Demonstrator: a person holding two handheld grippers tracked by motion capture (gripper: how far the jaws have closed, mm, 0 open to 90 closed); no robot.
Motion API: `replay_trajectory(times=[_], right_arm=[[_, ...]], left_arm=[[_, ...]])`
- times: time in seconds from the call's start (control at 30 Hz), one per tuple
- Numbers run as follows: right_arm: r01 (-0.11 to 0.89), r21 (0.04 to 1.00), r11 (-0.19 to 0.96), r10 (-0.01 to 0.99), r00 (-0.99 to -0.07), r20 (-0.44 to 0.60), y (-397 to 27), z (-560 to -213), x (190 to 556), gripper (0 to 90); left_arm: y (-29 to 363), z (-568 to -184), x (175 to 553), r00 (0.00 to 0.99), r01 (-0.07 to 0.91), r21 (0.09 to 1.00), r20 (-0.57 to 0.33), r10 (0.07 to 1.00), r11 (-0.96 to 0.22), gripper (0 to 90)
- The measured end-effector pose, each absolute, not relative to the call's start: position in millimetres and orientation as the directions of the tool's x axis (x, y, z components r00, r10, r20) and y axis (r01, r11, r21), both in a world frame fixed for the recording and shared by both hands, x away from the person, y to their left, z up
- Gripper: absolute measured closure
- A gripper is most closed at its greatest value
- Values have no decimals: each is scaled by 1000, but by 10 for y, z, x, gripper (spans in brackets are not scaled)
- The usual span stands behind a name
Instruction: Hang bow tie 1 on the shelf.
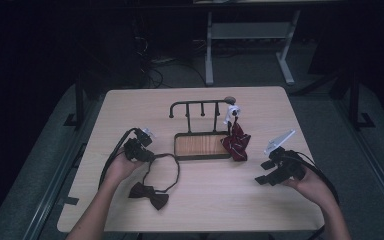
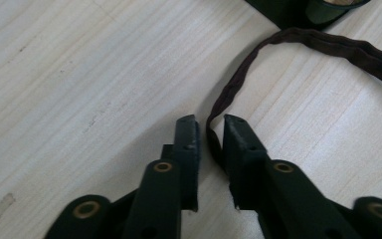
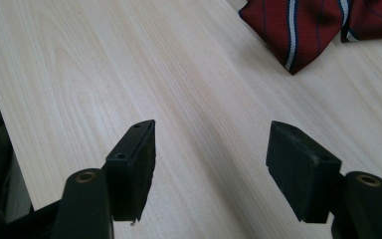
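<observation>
1. My left gripper sits near the counter's left edge, about midway along it. In the left gripper view its jaws stand narrow, with the strap of the dark bow tie running between them. A sliver of gap shows on each side of the strap, so I cannot tell whether the pads press on it yet.

2. The bow itself lies toward the near edge, just right of my left forearm. Its strap loops up from there toward the stand at the counter's middle and curves back to my left gripper. In the left gripper view the strap's long axis runs away from the jaws and bends right, toward the stand's base.

3. My right gripper hovers near the right edge with its jaws wide apart and nothing between them. In the right gripper view the red striped tie lies beyond and to the right of the jaws, on bare wood.

4. The left hand is plainly the nearer one to the bow tie. I judge the coming move turns on the strap staying centred between those jaws. If so, a lift should carry the loop toward the stand's rail, far side of the base.
</observation>
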State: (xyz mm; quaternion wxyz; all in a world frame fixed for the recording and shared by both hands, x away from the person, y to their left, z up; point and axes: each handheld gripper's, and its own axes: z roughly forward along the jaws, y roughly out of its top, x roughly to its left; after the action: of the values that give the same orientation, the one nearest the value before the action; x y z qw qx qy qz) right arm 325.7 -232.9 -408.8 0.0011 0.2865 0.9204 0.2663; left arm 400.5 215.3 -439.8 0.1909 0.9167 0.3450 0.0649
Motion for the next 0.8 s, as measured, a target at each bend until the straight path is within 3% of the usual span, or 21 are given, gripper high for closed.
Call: replay_trajectory(times=[0.23, 0.8], right_arm=[[528, 497, 689, 531, -834, 150, -2338, -4087, 3249, 355], [543, 506, 670, 541, -824, 169, -2368, -4118, 3250, 350]], left_arm=[[2153, -4402, 4010, 763, 596, 396, -8, 646, -699, 892], [2213, -4169, 3831, 803, 551, 430, -39, 595, -715, 896]])
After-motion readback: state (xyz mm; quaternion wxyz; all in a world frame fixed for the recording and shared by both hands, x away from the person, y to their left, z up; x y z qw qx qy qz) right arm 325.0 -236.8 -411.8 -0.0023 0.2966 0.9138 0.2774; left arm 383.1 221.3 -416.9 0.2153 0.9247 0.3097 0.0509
